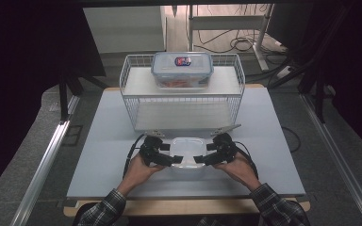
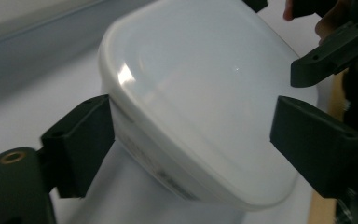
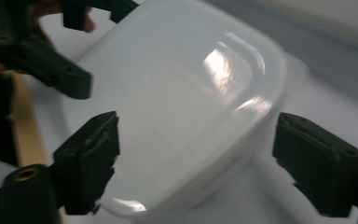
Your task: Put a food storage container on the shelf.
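We see the white lidded container at lower centre of the high view, on the pale table, just below the front edge of the wire basket. A clip-lid box sits on the basket's upper shelf, top centre, well apart from the hands.

L gripper comes in from the container's left, R gripper from its right; tips point at each other across the lid.

L gripper view: jaws spread, straddling a rounded corner of the container. Left jaw touches or nearly touches the side wall; right jaw stands clear of the rim w/ a gap. Not pinching.

R gripper view: jaws spread around the container. Left jaw sits at the rim edge, contact unclear; right jaw well off the rim.

Open table lies left, right and below the container; basket front blocks the upper side.
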The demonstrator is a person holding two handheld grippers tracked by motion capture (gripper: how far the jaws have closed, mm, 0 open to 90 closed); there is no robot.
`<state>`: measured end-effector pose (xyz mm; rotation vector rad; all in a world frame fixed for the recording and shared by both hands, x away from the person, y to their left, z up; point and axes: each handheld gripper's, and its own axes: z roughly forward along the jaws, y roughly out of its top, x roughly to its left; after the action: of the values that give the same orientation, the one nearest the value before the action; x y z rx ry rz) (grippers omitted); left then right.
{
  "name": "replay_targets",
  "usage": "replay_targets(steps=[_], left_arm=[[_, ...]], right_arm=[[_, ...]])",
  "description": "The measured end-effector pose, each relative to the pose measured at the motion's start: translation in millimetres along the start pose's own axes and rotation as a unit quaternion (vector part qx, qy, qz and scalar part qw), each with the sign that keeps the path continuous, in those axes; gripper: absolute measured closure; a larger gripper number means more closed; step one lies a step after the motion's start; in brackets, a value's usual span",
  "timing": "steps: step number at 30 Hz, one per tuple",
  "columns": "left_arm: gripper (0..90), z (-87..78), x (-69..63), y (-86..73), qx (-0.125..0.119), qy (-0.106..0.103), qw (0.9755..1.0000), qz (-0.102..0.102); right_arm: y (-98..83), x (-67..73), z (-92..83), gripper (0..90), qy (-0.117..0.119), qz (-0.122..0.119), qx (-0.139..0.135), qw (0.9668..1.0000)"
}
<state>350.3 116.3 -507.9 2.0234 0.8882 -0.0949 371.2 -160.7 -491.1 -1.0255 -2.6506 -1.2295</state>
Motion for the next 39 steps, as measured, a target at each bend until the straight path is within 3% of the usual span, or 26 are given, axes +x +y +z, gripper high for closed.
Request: replay_targets(steps=[5,8,11,14,18,21,22,24,28,30,34,39], left_arm=[[30.8,-10.6,-7.8,-5.3,0.001,0.012,0.9999,-0.002],[45.4,-18.3,-12.0,-6.0,-0.005,0.029,0.9995,-0.007],[57.0,-21.5,-13.0,-5.2,-0.027,0.05,0.9982,-0.019],[62.5,-22.1,-12.8,-3.8,-0.039,0.063,0.9968,-0.032],[67.0,-23.5,-11.4,-7.5,-0.056,0.054,0.9952,-0.06],[72.7,-26.1,-13.8,-8.8,-0.073,0.072,0.9928,-0.063],[76.7,-26.3,-13.3,-9.0,-0.074,0.076,0.9925,-0.062],[77.0,-24.7,-12.7,-9.1,-0.075,0.083,0.9919,-0.06],[77.3,-23.8,-10.5,-9.9,-0.075,0.075,0.9921,-0.067],[76.9,-22.9,-11.5,-10.3,-0.076,0.075,0.9919,-0.068],[77.8,-21.5,-9.9,-12.0,-0.073,0.085,0.991,-0.073],[78.2,-19.8,-11.2,-12.0,-0.08,0.091,0.9895,-0.079]], right_arm=[[-4.7,8.3,-11.9,30.2,-0.018,0.007,-0.005,0.9998],[-8.0,10.2,-18.4,43.0,-0.024,0.019,-0.016,0.9994],[-3.1,11.3,-24.8,56.4,-0.042,0.016,-0.021,0.9988],[-0.5,9.1,-26.7,62.1,-0.05,0.031,-0.034,0.9977],[-4.4,5.9,-27.8,66.5,-0.039,0.058,-0.053,0.9962],[-4.6,10.0,-31.3,73.2,-0.045,0.049,-0.059,0.996],[-3.9,12.2,-32.8,77.2,-0.058,0.035,-0.06,0.9959],[-4.3,13.7,-31.0,78.2,-0.07,0.023,-0.06,0.9955],[-6.4,7.7,-26.0,73.5,-0.06,0.044,-0.068,0.9949],[-9.3,5.4,-19.0,69.9,-0.067,0.05,-0.062,0.9946],[-9.6,6.4,-19.1,77.0,-0.076,0.051,-0.079,0.9927],[-10.8,6.1,-19.7,77.5,-0.077,0.046,-0.083,0.9925]])
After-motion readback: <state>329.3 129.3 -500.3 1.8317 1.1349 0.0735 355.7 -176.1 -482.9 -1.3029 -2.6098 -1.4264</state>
